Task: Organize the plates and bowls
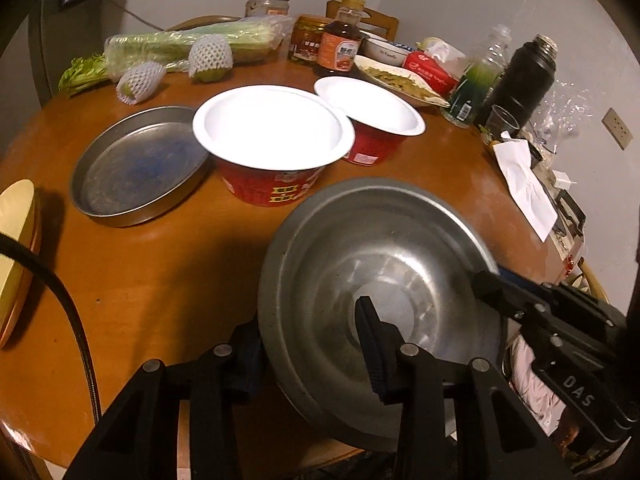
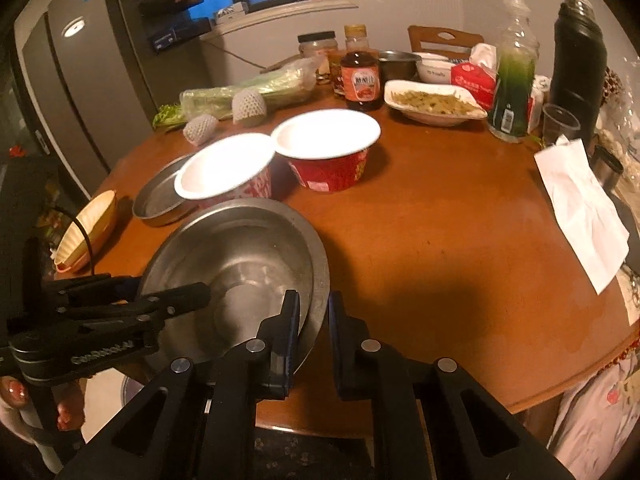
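A steel bowl (image 1: 380, 264) (image 2: 248, 256) is held tilted above the near edge of the round wooden table (image 1: 160, 264) (image 2: 440, 240). My left gripper (image 1: 312, 344) is shut on its left rim, one finger inside and one outside. My right gripper (image 2: 314, 312) is shut on its right rim and shows in the left wrist view (image 1: 492, 288). A flat steel pan (image 1: 136, 168) (image 2: 160, 196) lies to the left. Two red paper bowls with white insides (image 1: 272, 132) (image 1: 368, 104) (image 2: 224, 168) (image 2: 326, 136) stand behind.
A yellow bowl stack (image 1: 16, 240) (image 2: 88, 228) sits at the table's left edge. At the back are celery (image 1: 192, 44), netted fruit (image 1: 210, 58), jars, a sauce bottle (image 2: 360, 80), a dish of food (image 2: 432, 100), tissues, a green bottle (image 2: 512, 88), a black flask (image 2: 576, 56) and a napkin (image 2: 580, 208).
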Available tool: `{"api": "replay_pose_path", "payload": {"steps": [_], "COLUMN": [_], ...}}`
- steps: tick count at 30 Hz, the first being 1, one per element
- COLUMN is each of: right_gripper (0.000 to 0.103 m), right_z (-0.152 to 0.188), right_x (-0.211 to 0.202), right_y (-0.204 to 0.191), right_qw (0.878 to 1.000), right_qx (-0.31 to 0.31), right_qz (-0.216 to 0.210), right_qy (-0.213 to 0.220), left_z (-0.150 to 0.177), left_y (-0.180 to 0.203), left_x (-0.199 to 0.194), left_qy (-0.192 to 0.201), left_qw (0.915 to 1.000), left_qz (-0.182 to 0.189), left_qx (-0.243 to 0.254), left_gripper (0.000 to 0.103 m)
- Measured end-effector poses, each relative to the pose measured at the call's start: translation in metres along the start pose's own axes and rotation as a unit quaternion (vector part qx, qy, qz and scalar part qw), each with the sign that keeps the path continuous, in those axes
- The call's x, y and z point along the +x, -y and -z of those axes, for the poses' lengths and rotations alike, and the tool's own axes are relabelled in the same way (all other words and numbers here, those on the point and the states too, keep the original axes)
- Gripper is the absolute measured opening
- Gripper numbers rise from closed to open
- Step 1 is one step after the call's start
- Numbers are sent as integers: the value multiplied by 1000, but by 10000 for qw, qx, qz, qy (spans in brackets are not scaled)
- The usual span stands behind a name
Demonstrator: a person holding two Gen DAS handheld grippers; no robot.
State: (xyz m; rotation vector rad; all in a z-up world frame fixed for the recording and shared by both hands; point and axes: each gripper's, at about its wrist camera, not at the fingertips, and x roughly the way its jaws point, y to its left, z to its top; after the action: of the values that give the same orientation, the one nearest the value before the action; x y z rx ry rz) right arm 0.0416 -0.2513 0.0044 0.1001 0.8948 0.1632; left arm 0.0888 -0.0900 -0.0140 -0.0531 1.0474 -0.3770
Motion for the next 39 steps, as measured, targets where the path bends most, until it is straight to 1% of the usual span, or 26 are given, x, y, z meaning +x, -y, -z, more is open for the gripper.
{"api": "replay_pose_path", "payload": {"steps": [5, 13, 17, 21, 28, 34, 39], "right_gripper": [15, 15, 15, 18, 25, 25, 26], "right_z": [8, 4, 2, 0, -4, -12, -24], "right_x": [-1, 1, 3, 3, 3, -2, -4], "right_y": [10, 15, 16, 18, 26, 26, 19], "right_qw": [9998, 9996, 9997, 9995, 9987, 9985, 9984], "right_qx": [178, 262, 260, 322, 498, 525, 556], "right_qz": [-21, -58, -28, 1, 24, 137, 75], "right_qy": [-24, -3, -20, -45, -93, 17, 119], "left_z": [0, -5, -5, -7, -7, -9, -16], "left_y": [10, 8, 6, 0, -14, -31, -46], "left_x": [1, 7, 5, -1, -11, -23, -30], "left_qy": [29, 55, 52, 126, 222, 375, 495], "left_qw": [10000, 10000, 9999, 9997, 9991, 9981, 9969], "left_qz": [24, 1, 92, 106, 128, 92, 39], "left_qx": [92, -26, -63, -153, -336, -482, -609], "left_gripper": [41, 41, 42, 47, 48, 48, 48]}}
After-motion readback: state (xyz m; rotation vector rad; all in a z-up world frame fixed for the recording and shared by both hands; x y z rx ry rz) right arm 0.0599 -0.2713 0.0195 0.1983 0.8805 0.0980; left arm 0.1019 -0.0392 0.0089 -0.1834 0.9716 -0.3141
